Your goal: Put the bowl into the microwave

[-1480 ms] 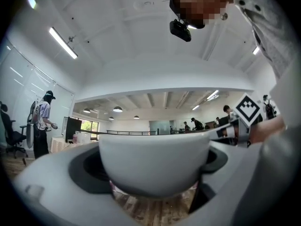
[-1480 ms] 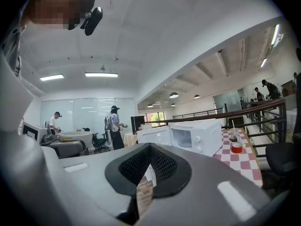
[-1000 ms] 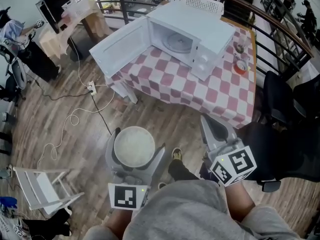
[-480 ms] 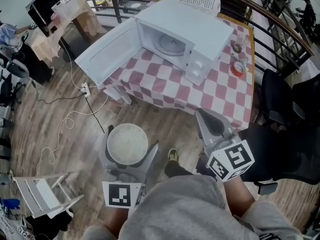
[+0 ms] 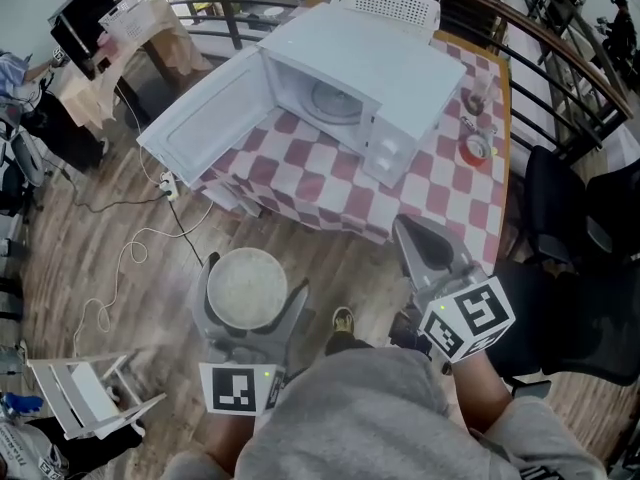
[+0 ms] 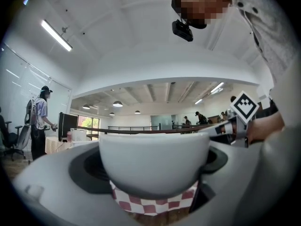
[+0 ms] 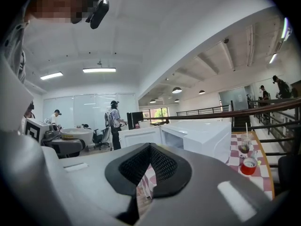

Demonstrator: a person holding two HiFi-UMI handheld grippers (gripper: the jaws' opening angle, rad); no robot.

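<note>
Left gripper [image 5: 255,276] is clamped round a white bowl [image 6: 154,161] over the wooden floor [image 5: 90,233], well short of the microwave [image 5: 385,63]. Right gripper [image 5: 410,236], jaws pressed together and empty, hangs before the microwave's control side. A red-and-white checked table [image 5: 440,183] carries the microwave, its door [image 5: 205,118] swung wide open. A small red cup [image 5: 476,150] stands just right of the microwave.

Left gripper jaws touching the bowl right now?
Touching. In the left gripper view the bowl sits clamped between the jaws of the left gripper, both pressed against its sides; the head view agrees.
</note>
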